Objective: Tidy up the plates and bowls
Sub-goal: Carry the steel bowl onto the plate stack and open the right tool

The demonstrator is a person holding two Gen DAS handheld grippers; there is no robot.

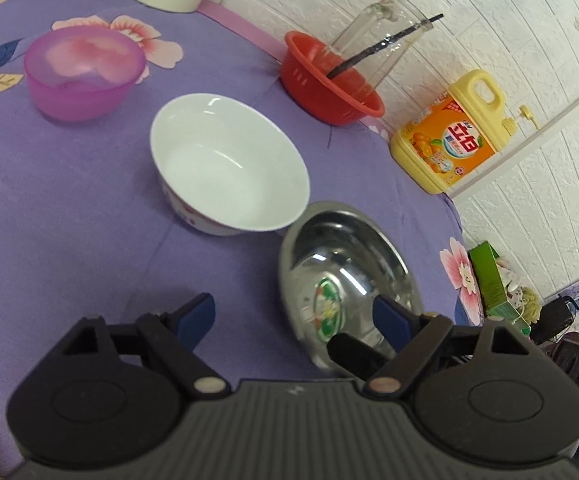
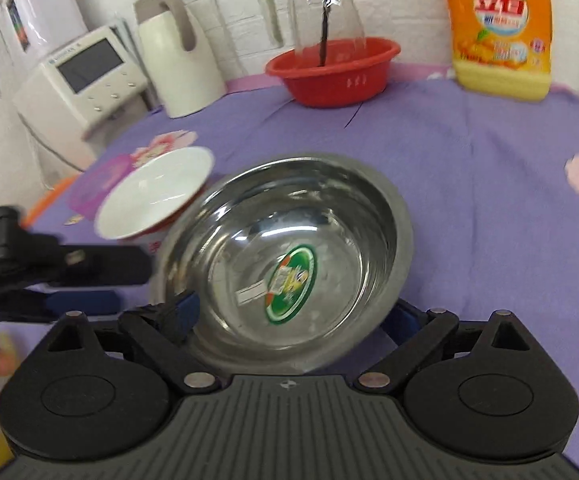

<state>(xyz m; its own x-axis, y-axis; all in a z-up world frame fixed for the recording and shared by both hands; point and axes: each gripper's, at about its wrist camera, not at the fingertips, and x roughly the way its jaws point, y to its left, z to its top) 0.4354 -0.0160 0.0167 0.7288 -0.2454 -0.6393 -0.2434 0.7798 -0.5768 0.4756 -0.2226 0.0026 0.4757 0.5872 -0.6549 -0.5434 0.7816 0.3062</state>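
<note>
A steel bowl [image 2: 289, 248] with a green sticker inside sits tilted between the fingers of my right gripper [image 2: 293, 312], which is shut on it and holds it off the purple cloth. It also shows in the left wrist view [image 1: 345, 276]. A white ceramic bowl [image 1: 229, 164] stands just left of it, also seen in the right wrist view [image 2: 153, 196]. A pink plastic bowl [image 1: 83, 70] stands further back left. My left gripper [image 1: 293, 316] is open and empty, low over the cloth near the steel bowl.
A red plastic basin [image 1: 329, 80] holding a glass jug [image 1: 385, 36] stands at the back by the wall. A yellow detergent bottle [image 1: 453, 132] is right of it. A white kettle [image 2: 177, 52] and a white appliance [image 2: 81, 80] stand at the back left.
</note>
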